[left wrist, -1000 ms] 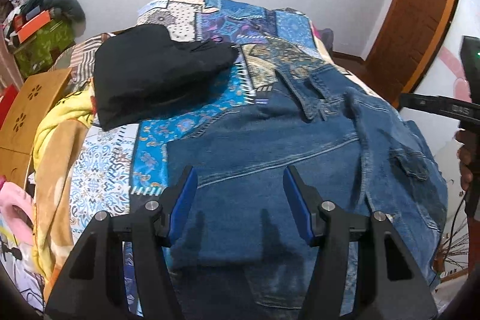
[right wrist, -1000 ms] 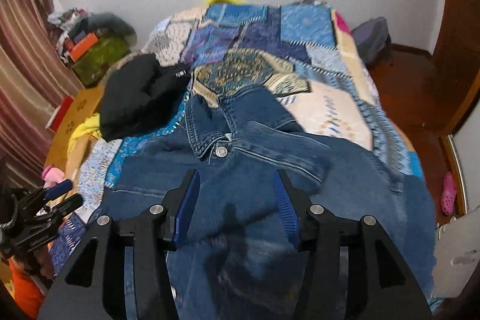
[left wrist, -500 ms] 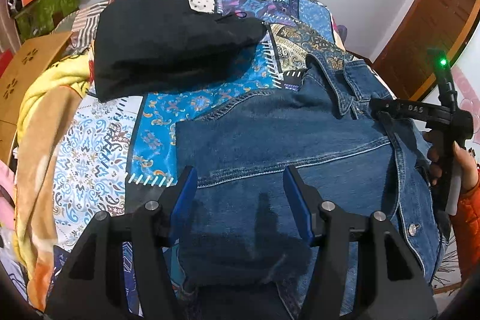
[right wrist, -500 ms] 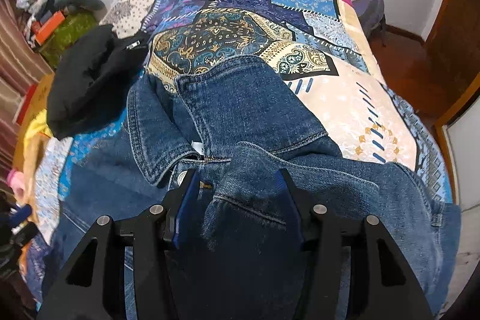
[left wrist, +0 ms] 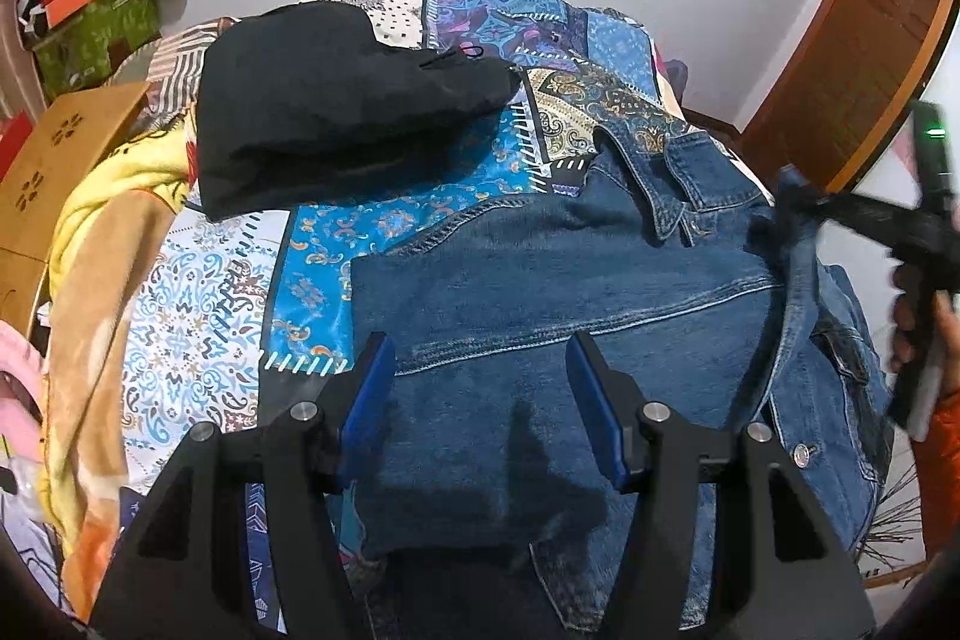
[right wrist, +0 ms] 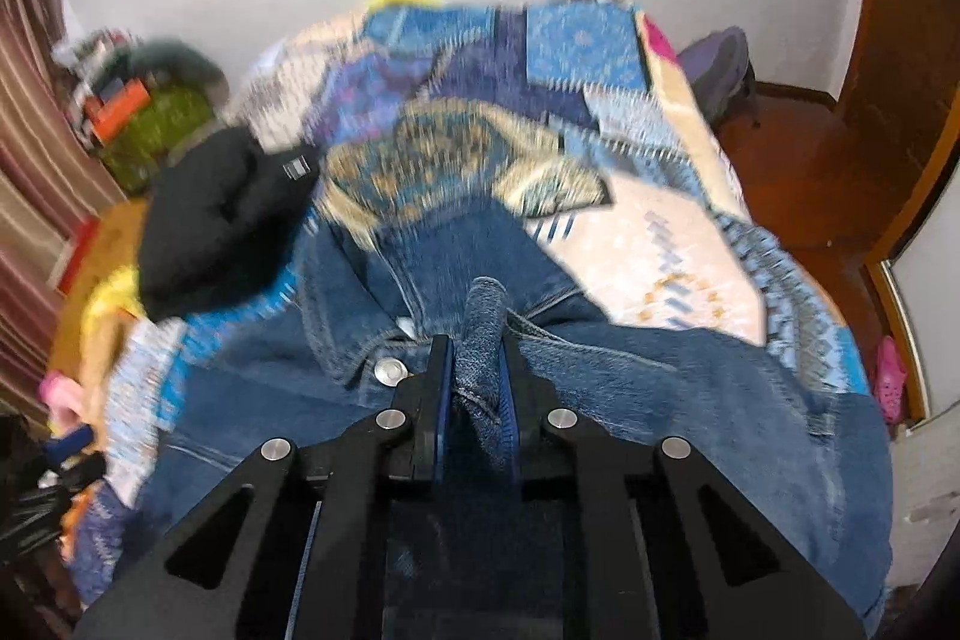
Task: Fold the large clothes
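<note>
The denim jacket (left wrist: 600,292) lies spread across the lower middle and right of the left wrist view, on the patchwork bed cover (left wrist: 384,232), collar toward the upper right, and here is the news: the right gripper (right wrist: 474,370) now has it! In the right wrist view, at the centre of the frame, its fingers are pressed narrow on a bunched ridge of denim beside the silver button (right wrist: 389,370), the fold standing up between the blue pads. Half a second ago those same fingers stood wide apart over the collar area with nothing between them, so the pinch is brand new, and the heavy blur across the upper part of that view suggests the hand is on the move with the cloth. To my eye that means a fold is starting: the front panel near the placket is ready to be lifted and carried over. The left gripper (left wrist: 480,388), low in its own frame, is another story, fingers spread wide and holding nothing, hovering above the jacket's back panel, just as open as in both earlier frames. In that left view the right-hand tool shows blurred at the right edge, lower and nearer the jacket's front edge than before. The black garment (left wrist: 336,100) sits in the upper left of the frame on the bed, well apart from the jacket and unmoved.
</note>
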Motion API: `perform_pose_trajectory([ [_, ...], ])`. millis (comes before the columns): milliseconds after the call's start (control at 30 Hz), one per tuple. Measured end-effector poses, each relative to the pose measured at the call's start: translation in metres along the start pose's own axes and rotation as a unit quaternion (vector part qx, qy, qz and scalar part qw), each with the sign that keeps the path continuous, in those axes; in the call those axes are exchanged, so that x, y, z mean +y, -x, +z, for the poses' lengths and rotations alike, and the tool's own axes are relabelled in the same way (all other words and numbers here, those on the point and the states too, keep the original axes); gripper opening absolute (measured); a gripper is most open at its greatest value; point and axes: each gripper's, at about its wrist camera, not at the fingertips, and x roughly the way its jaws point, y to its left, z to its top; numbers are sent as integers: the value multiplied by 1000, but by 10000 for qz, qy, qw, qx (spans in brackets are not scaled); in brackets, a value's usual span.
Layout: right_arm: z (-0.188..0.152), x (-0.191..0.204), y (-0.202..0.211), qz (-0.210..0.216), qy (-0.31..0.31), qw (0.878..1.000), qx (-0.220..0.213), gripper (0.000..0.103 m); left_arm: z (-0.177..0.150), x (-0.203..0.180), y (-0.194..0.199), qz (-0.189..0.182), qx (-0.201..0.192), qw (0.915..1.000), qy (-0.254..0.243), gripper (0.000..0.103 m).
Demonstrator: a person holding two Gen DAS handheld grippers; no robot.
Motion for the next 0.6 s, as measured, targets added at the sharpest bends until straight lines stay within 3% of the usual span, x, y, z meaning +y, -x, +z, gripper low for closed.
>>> perform_pose_trajectory([
  [133,-10,-16,53,257,-160,9989,-368,13,-2,-10,2,-20,-6,10000,-76,58],
  [267,-41,-35,79,383,-469,9974,-403,13,-5,-25,2,-96,4,9998,-197,58],
  [467,-83,-60,76,198,-1069,9940,-131,20,-12,-44,-3,-144,126,9988,-442,58],
  [600,-98,-78,67,388,-1776,9833,109,29,-17,-50,-3,-135,151,9985,-509,58],
])
